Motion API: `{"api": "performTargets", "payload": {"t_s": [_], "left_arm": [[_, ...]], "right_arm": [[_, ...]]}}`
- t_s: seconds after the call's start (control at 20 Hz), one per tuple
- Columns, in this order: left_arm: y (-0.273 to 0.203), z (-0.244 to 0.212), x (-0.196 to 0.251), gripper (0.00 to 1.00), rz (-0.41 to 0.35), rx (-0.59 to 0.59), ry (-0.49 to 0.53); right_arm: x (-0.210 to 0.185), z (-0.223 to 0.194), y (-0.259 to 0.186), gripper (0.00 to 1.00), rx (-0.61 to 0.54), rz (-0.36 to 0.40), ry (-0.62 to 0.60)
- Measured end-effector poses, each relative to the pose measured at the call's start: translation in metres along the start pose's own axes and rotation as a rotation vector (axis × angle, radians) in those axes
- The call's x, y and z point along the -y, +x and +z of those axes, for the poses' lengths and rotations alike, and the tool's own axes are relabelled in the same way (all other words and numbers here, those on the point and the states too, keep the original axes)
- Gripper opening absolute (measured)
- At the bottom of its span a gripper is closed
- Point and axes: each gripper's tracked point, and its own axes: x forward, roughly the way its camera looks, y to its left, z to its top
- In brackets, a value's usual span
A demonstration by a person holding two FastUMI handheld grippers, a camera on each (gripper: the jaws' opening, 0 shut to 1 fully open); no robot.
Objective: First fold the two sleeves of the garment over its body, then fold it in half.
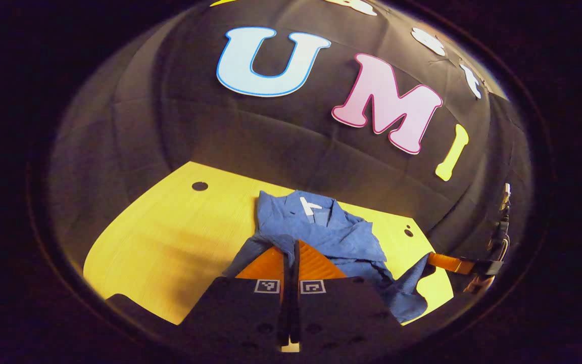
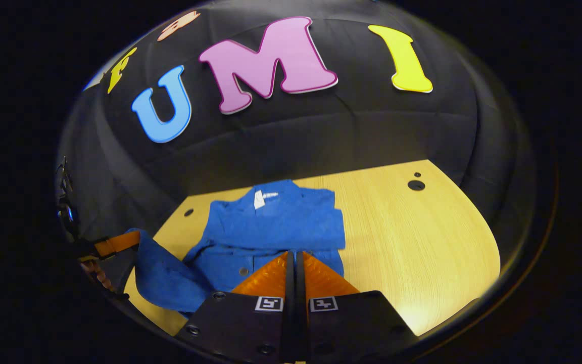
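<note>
A blue shirt [image 1: 321, 227] [image 2: 271, 217] lies on the yellow wooden table [image 1: 170, 237] [image 2: 412, 237], collar and white label [image 2: 258, 198] at the far side. Its upper part looks squared off, with cloth folded over the body. My left gripper [image 1: 291, 247] is shut, near-edge fabric bunched around its tips; in the right gripper view it [image 2: 137, 236] holds a raised flap of blue cloth at the left. My right gripper [image 2: 295, 254] is shut at the shirt's near edge; in the left gripper view it [image 1: 430, 259] pinches a lifted corner at the right.
Black cloth walls close in the table's far side and both ends. Small round holes [image 1: 199, 186] [image 2: 416, 185] mark the tabletop near its far corners. Bare wood stretches left of the shirt in the left gripper view and right of it in the right gripper view.
</note>
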Motion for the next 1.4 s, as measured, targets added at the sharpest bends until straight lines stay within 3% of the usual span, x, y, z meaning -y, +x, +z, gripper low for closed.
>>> {"api": "performTargets", "payload": {"t_s": [0.3,0.5,0.55,0.7,0.85,0.9,0.95,1.05,1.1,1.15,1.2,1.4], "left_arm": [[0.085,0.093,0.007,0.00,0.024,0.246,0.108],[0.151,0.114,0.001,0.00,0.040,0.277,0.138],[0.172,0.118,-0.004,0.00,0.043,0.274,0.149],[0.222,0.122,-0.021,0.00,0.022,0.319,0.093],[0.256,0.121,-0.055,0.00,0.062,0.390,-0.004],[0.267,0.117,-0.064,0.02,0.083,0.389,-0.020],[0.279,0.111,-0.071,0.13,0.111,0.373,-0.023],[0.287,0.099,-0.075,0.30,0.133,0.345,-0.008],[0.296,0.097,-0.074,0.71,0.137,0.332,0.003],[0.286,0.093,-0.069,0.84,0.142,0.321,0.014],[0.282,0.094,-0.063,0.82,0.139,0.317,0.019],[0.240,0.112,-0.034,0.86,0.122,0.377,0.057]], "right_arm": [[0.018,0.099,0.070,0.04,0.193,-0.011,-0.019],[0.036,0.135,0.132,0.04,0.234,-0.046,-0.055],[0.038,0.140,0.149,0.00,0.238,-0.045,-0.061],[0.047,0.147,0.193,0.04,0.244,-0.069,-0.094],[0.061,0.147,0.233,0.04,0.250,-0.103,-0.116],[0.065,0.142,0.242,0.05,0.245,-0.114,-0.120],[0.071,0.140,0.250,0.05,0.250,-0.130,-0.126],[0.080,0.138,0.256,0.20,0.253,-0.157,-0.146],[0.083,0.137,0.255,0.47,0.263,-0.167,-0.149],[0.085,0.137,0.250,0.73,0.274,-0.179,-0.147],[0.084,0.136,0.244,1.00,0.286,-0.175,-0.137],[0.085,0.136,0.206,0.98,0.338,-0.191,-0.087]]}}
